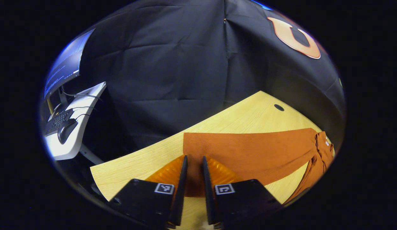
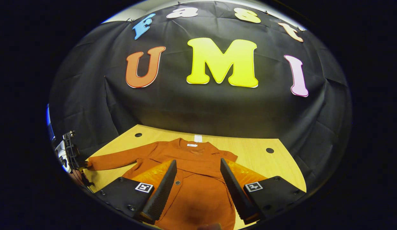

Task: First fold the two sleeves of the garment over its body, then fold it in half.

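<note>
One sleeve lies stretched flat along the bench's near edge, its cuff between my left gripper's narrowly parted, empty fingers. The right gripper hovers wide open, empty, over the garment's body.

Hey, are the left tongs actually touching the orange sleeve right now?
Cannot tell. In the left gripper view the left tongs sit narrowly parted over the end of the sleeve, which shows between them, but neither contact nor a gap is plain.
</note>
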Demonstrator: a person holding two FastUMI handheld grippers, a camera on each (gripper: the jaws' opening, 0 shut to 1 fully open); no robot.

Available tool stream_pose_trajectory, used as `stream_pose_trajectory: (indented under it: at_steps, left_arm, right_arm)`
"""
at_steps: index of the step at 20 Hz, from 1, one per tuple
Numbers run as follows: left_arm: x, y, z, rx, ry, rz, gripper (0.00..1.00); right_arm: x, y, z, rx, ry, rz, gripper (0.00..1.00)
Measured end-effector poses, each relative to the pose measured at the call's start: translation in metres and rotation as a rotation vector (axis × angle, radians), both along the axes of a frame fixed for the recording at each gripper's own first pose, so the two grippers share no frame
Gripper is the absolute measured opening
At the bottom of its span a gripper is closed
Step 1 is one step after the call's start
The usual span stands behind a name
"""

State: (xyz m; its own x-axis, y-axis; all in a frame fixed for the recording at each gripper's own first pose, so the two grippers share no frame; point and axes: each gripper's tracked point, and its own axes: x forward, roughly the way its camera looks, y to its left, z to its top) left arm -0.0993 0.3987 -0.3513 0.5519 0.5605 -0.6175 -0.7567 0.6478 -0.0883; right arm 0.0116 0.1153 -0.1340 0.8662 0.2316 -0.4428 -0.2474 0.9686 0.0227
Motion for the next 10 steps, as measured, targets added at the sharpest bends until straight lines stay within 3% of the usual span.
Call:
stream_pose_trajectory:
  at_steps: [1,5,10]
  left_arm:
    - [0.001,-0.001,0.001,-0.002,0.008,-0.022,0.23]
    - [0.01,-0.014,0.003,-0.079,-0.011,-0.101,0.05]
    - [0.039,-0.027,0.045,-0.172,-0.147,-0.183,0.03]
  right_arm:
    - [0.0,-0.002,-0.002,-0.001,0.003,-0.005,0.88]
    - [-0.01,-0.005,-0.008,0.005,0.013,-0.015,0.88]
    - [-0.018,-0.018,-0.006,0.011,-0.011,-0.035,0.88]
